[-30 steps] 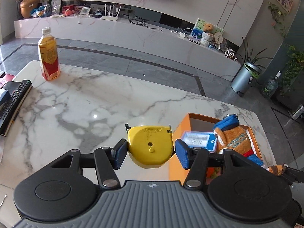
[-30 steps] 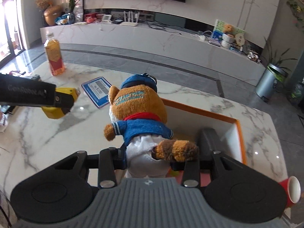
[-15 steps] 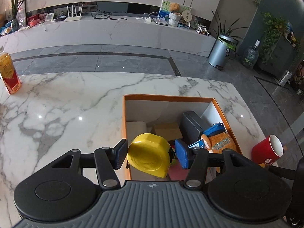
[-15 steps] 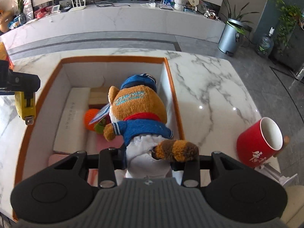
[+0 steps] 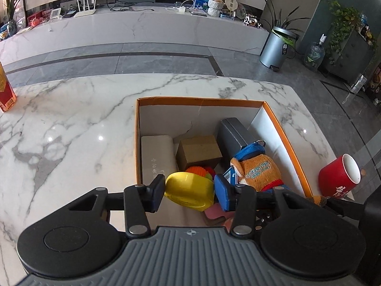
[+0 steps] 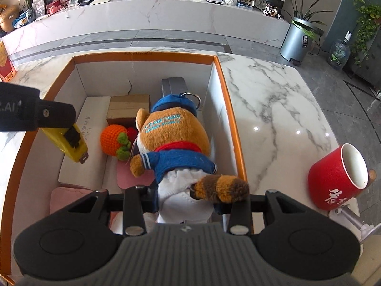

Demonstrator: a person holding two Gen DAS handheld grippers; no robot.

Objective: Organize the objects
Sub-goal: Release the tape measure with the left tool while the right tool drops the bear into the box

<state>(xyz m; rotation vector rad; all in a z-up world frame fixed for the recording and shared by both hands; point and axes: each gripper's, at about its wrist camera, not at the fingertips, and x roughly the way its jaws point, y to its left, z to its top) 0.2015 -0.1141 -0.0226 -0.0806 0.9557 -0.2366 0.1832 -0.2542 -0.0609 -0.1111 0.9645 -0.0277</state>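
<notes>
- Carried over since the earlier frames: both loads, then above bare marble short of the box, now inside the rim of the orange box point(image 6: 221, 90).
- Just been closing, the jaws of the left gripper point(image 5: 189, 191), now clamped on the yellow tape measure point(image 5: 188, 190); pads pressed on both flat sides, body tilted, hook end lowest in the right wrist view.
- Gripped by the right gripper point(image 6: 183, 200) at a middling width: the plush fox point(image 6: 173, 143), pinched at its white trousers, striped tail lying across the right finger.
- Long axis of the fox straight ahead of the right gripper, head and blue cap farthest off, key ring at the far tip.
- Directly beneath and just ahead of the tape measure: a white flat case point(image 6: 95, 124) along the box's left wall; a free landing spot, probably.
- Between the two loads: an orange knitted ball point(image 6: 114, 140), touching the fox's paw side.
- Farther on: a brown carton point(image 5: 198, 151) and a grey case point(image 5: 232, 133) leaning near the far wall.
- Off to the right of the right gripper, outside the box on the surface point(image 5: 71, 124): a red mug point(image 6: 335, 178).
- Coming move, by judgement: lower and release, left hand nearer the floor space.
</notes>
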